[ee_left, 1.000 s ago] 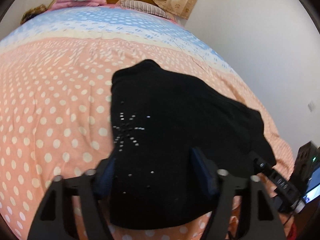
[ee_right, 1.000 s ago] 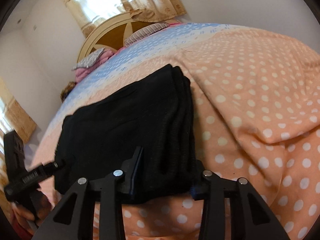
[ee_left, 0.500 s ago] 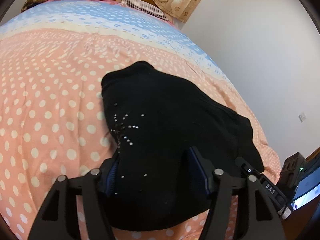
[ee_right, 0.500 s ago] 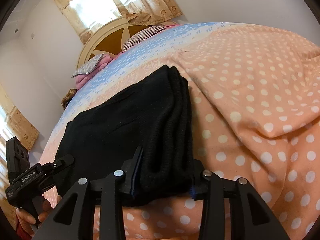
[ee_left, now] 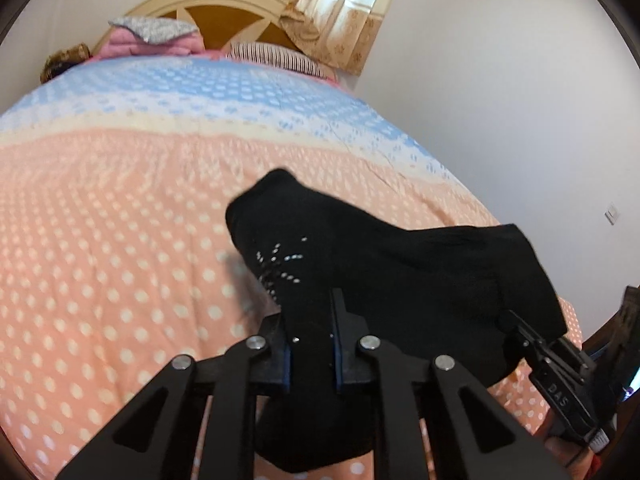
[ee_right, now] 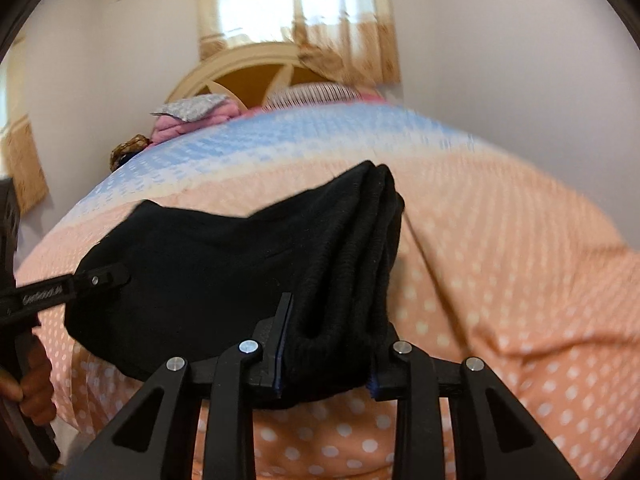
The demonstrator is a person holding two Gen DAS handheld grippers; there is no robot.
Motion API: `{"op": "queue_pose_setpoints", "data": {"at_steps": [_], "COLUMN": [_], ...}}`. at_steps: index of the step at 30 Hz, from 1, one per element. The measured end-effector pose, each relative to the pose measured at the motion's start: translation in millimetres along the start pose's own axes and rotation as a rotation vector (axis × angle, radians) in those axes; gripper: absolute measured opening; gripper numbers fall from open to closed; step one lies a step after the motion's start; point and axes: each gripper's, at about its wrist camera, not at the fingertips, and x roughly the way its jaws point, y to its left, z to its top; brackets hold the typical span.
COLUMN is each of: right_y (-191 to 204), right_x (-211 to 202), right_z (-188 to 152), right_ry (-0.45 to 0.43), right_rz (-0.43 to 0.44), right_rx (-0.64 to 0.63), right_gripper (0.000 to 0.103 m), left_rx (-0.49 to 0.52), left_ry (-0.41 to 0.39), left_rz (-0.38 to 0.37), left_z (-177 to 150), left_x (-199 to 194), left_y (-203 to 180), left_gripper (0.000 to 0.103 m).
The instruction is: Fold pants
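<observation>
The folded black pants (ee_left: 400, 272) with a small pattern of white studs lie bunched on the orange polka-dot bedspread (ee_left: 100, 260). My left gripper (ee_left: 310, 340) is shut on their near left edge and lifts it. My right gripper (ee_right: 326, 348) is shut on the thick ribbed waistband end (ee_right: 360, 260) of the pants (ee_right: 208, 264). Each gripper shows at the other view's side edge: the right one (ee_left: 560, 380) and the left one (ee_right: 60, 288). The cloth hangs stretched between them, raised off the bed.
The bed runs back to a blue-dotted band (ee_left: 200, 92), pillows (ee_left: 276, 56), a pink bundle (ee_left: 152, 40) and a wooden headboard (ee_left: 228, 12). A curtained window (ee_right: 296, 8) is behind. A white wall (ee_left: 520, 100) stands to the right; dark equipment (ee_left: 624, 340) sits past the bed's right edge.
Both grippers have closed from wide open onto the pants' near edge. They lifted the cloth, which now bunches and hangs above the bedspread. Both views tilted up toward the headboard.
</observation>
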Motion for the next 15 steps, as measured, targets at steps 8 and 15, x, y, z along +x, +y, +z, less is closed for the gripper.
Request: {"op": "queue_pose_setpoints", "data": {"at_steps": [8, 15], "right_y": [14.8, -5.1], "right_x": [0.7, 6.1], "right_z": [10.5, -5.2], "right_ry": [-0.017, 0.042], "right_rz": [-0.02, -0.076], "right_rx": [-0.041, 0.024], "right_gripper": [0.03, 0.03], "left_rx": [-0.013, -0.157], "left_ry": [0.065, 0.135], "left_rz": [0.017, -0.012], "left_z": [-7.6, -8.7], "left_x": [12.4, 25.9], "left_y": [12.0, 29.8], "left_gripper": [0.025, 0.079]}}
